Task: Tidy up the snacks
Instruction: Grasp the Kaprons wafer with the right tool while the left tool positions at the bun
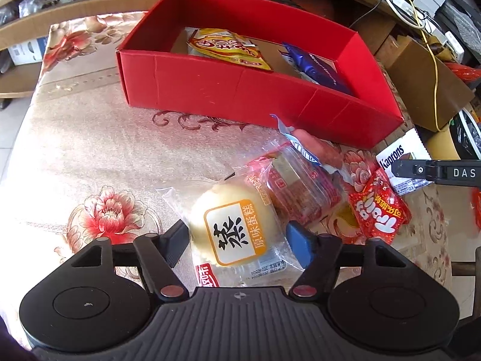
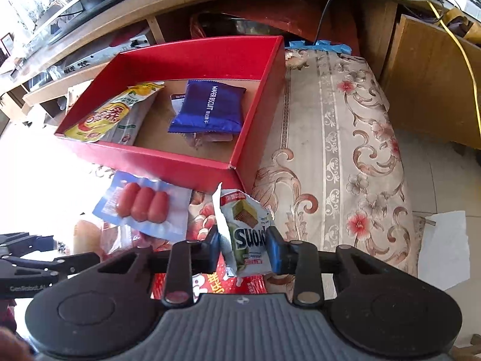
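The right gripper (image 2: pixel 245 245) is pinching a small white and green wafer packet with the word Kanrons (image 2: pixel 248 234) between its two blue pads; the packet stands upright in the grip, above the table, and its top edge is near the front corner of the box. In the left wrist view the same packet (image 1: pixel 399 162) shows at the right edge, with a black finger of the right gripper across it.

The left gripper (image 1: pixel 237 237) has its jaws spread around a round pale yellow steamed cake in a clear wrapper with an orange label (image 1: pixel 233 228). The cake lies on the table between the fingers; the blue pad on the right is just beside the wrapper, and I cannot tell if the left finger touches it.

The open red cardboard box (image 2: pixel 168 158) stands on the floral beige tablecloth (image 2: pixel 345 150). Inside it lie a yellow snack bag (image 2: pixel 105 117) on the left and a dark blue wafer biscuit bag (image 2: pixel 210 105) on the right.

In front of the box, on the cloth, lie a clear packet with three red sausages (image 2: pixel 141 206), a red wrapped cake in clear plastic (image 1: pixel 297 189) and a small red candy packet with white letters (image 1: pixel 378 207). The candy packet is just beside the wrapped cake and below the wafer packet
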`<state>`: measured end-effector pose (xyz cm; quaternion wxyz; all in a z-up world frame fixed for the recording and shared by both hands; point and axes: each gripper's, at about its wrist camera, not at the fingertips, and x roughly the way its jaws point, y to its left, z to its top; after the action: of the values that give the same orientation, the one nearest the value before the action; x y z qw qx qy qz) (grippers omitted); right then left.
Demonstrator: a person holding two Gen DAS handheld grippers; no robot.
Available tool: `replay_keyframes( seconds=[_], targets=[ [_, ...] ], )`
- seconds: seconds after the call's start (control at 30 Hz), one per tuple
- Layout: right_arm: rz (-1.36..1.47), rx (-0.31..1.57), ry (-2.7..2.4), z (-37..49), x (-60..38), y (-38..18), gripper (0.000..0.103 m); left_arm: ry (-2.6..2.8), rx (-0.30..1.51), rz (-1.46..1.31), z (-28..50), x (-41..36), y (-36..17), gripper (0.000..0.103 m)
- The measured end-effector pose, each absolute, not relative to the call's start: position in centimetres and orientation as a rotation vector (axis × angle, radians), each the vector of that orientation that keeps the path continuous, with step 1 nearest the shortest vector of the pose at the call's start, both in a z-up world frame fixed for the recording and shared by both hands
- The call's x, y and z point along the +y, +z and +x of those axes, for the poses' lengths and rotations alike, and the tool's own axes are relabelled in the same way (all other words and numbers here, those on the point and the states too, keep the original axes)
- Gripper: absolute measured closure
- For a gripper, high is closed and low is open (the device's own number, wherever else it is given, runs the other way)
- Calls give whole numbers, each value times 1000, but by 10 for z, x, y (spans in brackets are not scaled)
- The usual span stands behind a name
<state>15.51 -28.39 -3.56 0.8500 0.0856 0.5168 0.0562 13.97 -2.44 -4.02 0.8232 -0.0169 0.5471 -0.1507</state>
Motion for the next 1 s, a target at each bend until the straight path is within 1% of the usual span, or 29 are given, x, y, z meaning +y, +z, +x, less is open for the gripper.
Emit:
replay_keyframes(
  seconds=[0.1, 0.23, 0.3, 0.33, 0.37, 0.43, 0.5, 0.57, 0.87, 1.0],
  targets=[
    [188, 1105, 159, 148, -278, -35, 74, -325, 1163, -34, 139, -25, -40, 28],
    [176, 1130, 173, 141, -271, -37, 71, -334, 1167, -30, 138, -26, -40, 26],
    [149, 1136, 164, 142, -269, -39, 59, -339, 1170, -28, 139, -26, -41, 25],
    [147, 1141, 160, 143, -270, -41, 51, -341, 1171, -28, 139, -26, -42, 24],
    [149, 1147, 159, 144, -271, -43, 49, -344, 1172, -30, 139, -26, -42, 23],
    [169, 1162, 173, 145, -273, -43, 49, -351, 1174, -42, 139, -25, -42, 19],
    [186, 1156, 201, 144, -273, -39, 47, -355, 1177, -46, 139, -25, -43, 17],
    [177, 1138, 199, 144, -276, -36, 35, -358, 1180, -41, 139, -25, -43, 17],
    [134, 1186, 174, 166, -283, -59, 29, -366, 1199, -24, 139, -30, -49, 13],
    [152, 1177, 186, 166, -282, -61, 28, -373, 1201, -16, 139, -33, -51, 9]
  ],
)
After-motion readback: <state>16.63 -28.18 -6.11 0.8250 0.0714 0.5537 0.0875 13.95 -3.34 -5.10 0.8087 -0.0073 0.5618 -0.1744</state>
